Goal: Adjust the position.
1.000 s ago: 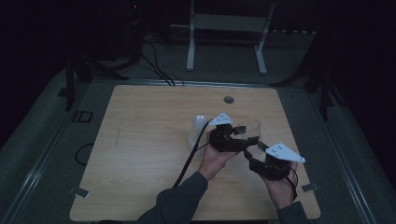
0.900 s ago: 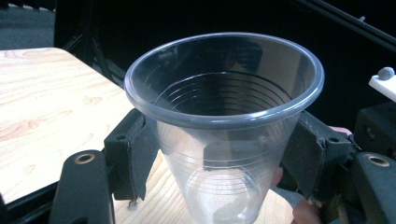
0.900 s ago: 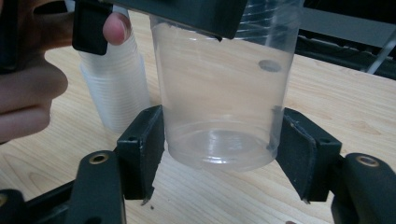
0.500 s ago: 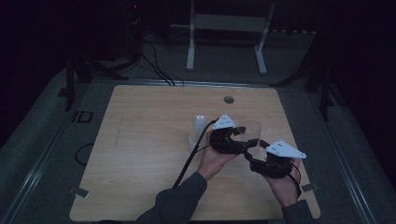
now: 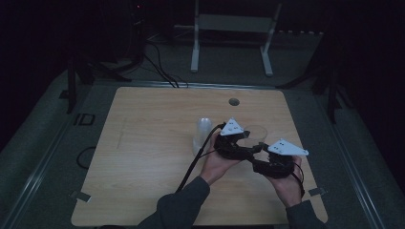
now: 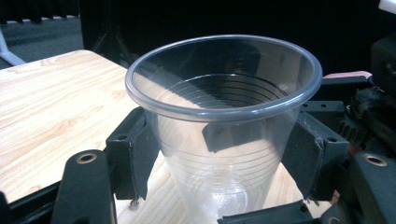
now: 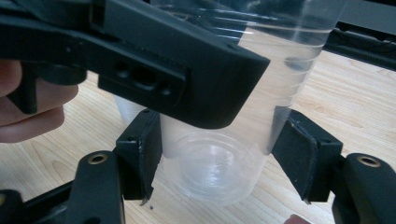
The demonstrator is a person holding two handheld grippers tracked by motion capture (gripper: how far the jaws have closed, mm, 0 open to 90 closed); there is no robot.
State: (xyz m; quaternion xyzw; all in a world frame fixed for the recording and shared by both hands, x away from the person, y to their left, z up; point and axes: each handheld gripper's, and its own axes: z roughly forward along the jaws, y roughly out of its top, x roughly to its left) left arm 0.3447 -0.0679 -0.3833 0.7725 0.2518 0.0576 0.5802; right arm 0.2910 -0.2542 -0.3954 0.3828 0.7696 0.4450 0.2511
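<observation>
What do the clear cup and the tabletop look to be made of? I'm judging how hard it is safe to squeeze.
The clear ribbed cup looks like thin glossy plastic: see-through wall, rolled rim, moulded rings. The pale wood-grain tabletop looks like matt wood or laminate; which one is hard to tell. Both grippers' jaws flank the cup.

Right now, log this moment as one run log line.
left gripper: shut on clear plastic cup | right gripper: fingers around cup's base, grip unclear | second cup: upright on table

Dim high view, bright gripper close-ups
</observation>
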